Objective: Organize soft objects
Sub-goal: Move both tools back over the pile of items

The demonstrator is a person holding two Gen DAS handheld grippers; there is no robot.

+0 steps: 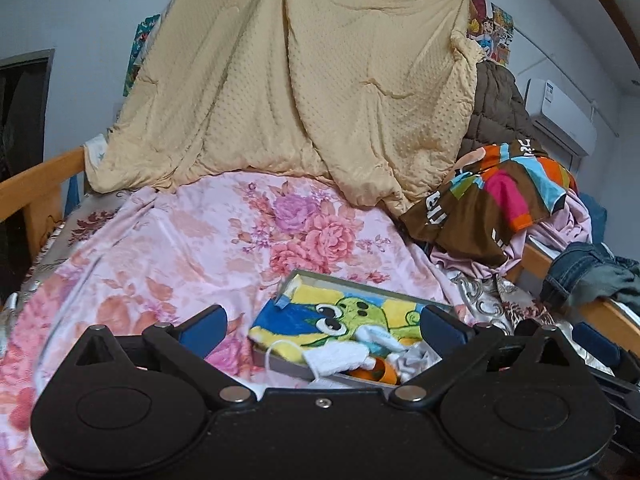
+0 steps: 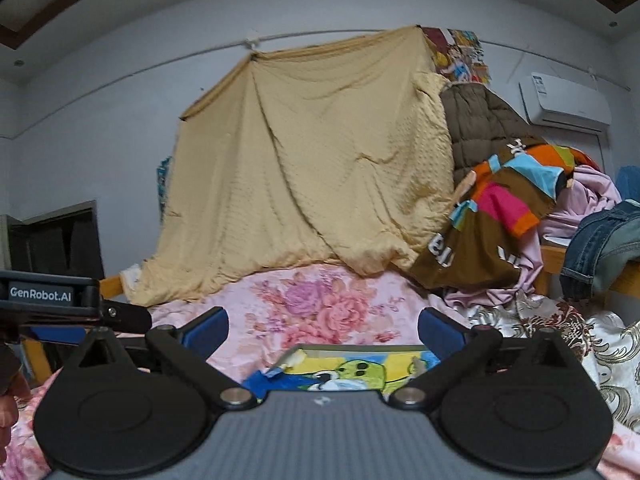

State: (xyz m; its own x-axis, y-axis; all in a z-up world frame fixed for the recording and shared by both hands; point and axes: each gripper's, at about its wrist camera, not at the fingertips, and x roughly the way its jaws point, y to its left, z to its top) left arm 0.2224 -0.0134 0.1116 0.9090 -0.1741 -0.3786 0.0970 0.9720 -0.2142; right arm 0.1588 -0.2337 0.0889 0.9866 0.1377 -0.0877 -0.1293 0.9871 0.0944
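The left gripper [image 1: 322, 322] is hovering over the near part of the bed with its blue-padded jaws standing wide and nothing between the pads. The right gripper [image 2: 323, 326] is doing the same beside it, jaws spread wide and empty, pointing roughly level toward the wall.

Just beyond both grippers, a shallow grey tray [image 1: 362, 285] is lying on the pink floral bedspread [image 1: 180, 240], toward the bed's near right side. Inside the tray, a folded cartoon towel [image 1: 340, 316] in yellow and blue with a green frog-like face is lying flat, filling most of it. At the tray's near end a small white cloth [image 1: 336, 358], an orange item [image 1: 384, 372] and a pale crumpled piece are sitting bunched together; what the orange item is cannot be told.

A large tan quilt [image 1: 304, 80] is hanging from a line along the wall and draping down onto the far edge of the bed. At the bed's far right corner a brown padded jacket [image 1: 500, 108] is leaning against the wall, with a brown garment with bright colour blocks [image 1: 496, 200] spilling over a pale lilac cloth [image 1: 568, 224] in a heap. Blue jeans [image 1: 588, 268] are hanging over the wooden bed rail [image 1: 612, 312] on the right edge. A white air conditioner [image 2: 564, 100] is sitting high on the wall.
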